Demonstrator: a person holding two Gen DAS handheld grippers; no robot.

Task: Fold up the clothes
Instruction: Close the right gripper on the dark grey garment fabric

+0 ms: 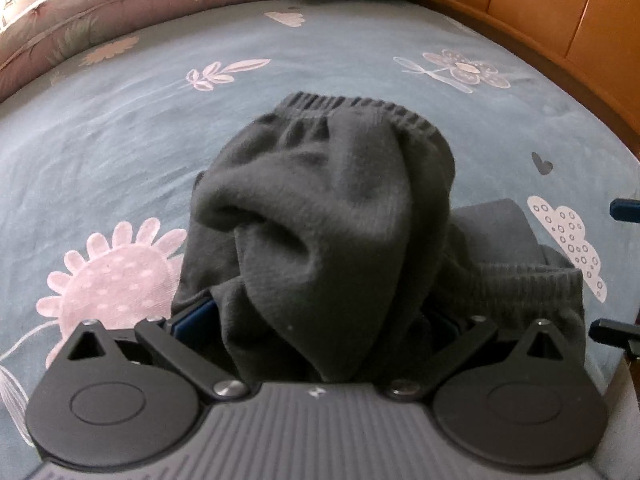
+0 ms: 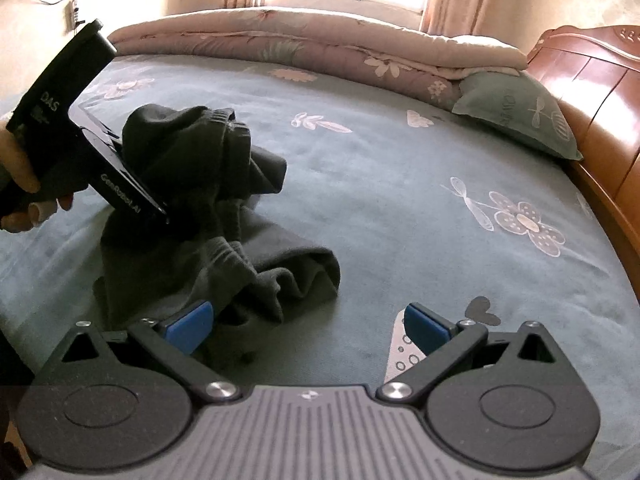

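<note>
The grey knitted garment (image 2: 208,216), one piece, lies bunched on the bed (image 2: 400,208), near the bed's front-left part as the right wrist view shows it. Part of it is lifted off the bed: the left tongs (image 1: 320,320) are closed on a thick fold of it, the cloth draping over the fingers so that only a sliver of one blue pad (image 1: 196,314) shows. A ribbed hem tops the raised bunch. A hand (image 2: 24,184) holds the left tool's black handle.

The right tongs (image 2: 308,328) are spread wide and hold nothing; there are two blue pads, and the left pad (image 2: 190,326) sits just against the garment's lower folds, the other over bare bedsheet. Beyond the garment, one rolled quilt (image 2: 320,44) and one green pillow (image 2: 516,116) lie by the wooden headboard (image 2: 600,92).
</note>
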